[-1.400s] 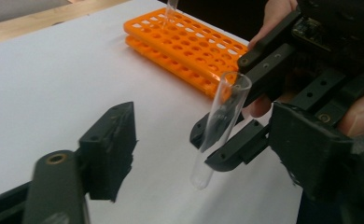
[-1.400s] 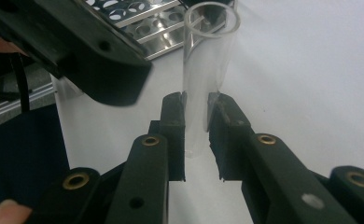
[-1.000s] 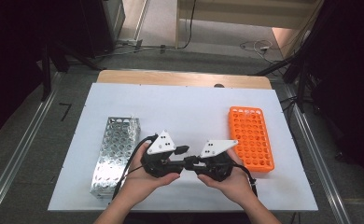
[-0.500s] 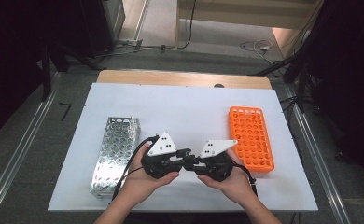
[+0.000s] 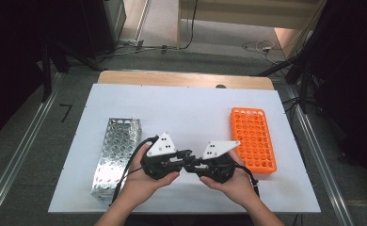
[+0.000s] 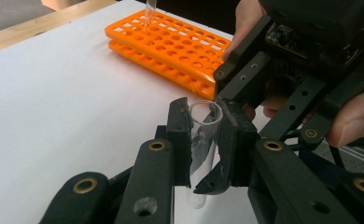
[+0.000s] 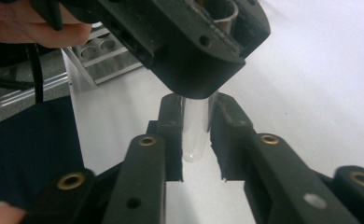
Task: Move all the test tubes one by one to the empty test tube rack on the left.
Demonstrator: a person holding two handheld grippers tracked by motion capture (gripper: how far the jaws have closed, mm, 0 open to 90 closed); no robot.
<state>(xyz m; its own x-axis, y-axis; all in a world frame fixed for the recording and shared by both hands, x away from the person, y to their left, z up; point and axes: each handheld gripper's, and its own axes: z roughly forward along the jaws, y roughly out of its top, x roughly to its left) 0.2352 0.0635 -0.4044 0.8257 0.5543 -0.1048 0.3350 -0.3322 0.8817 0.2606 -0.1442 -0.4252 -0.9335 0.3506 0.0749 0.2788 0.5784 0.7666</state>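
Observation:
A clear test tube [image 6: 199, 140] stands upright between the jaws of my left gripper [image 6: 202, 119], which is shut on its upper part. In the right gripper view the same test tube [image 7: 195, 135] hangs down from the left gripper's black jaws. My right gripper [image 7: 198, 105] straddles its lower part, with narrow gaps on both sides. In the high view the left gripper [image 5: 185, 159] and the right gripper [image 5: 195, 165] meet nose to nose over the front middle of the white table [image 5: 191, 113].
An orange tube rack [image 5: 252, 139] lies to the right of the hands; one clear tube [image 6: 150, 9] stands in the orange rack [image 6: 171, 44]. A metal rack [image 5: 115, 153] lies to the left. Beyond the table's far wooden edge [image 5: 181, 79] is floor with cables.

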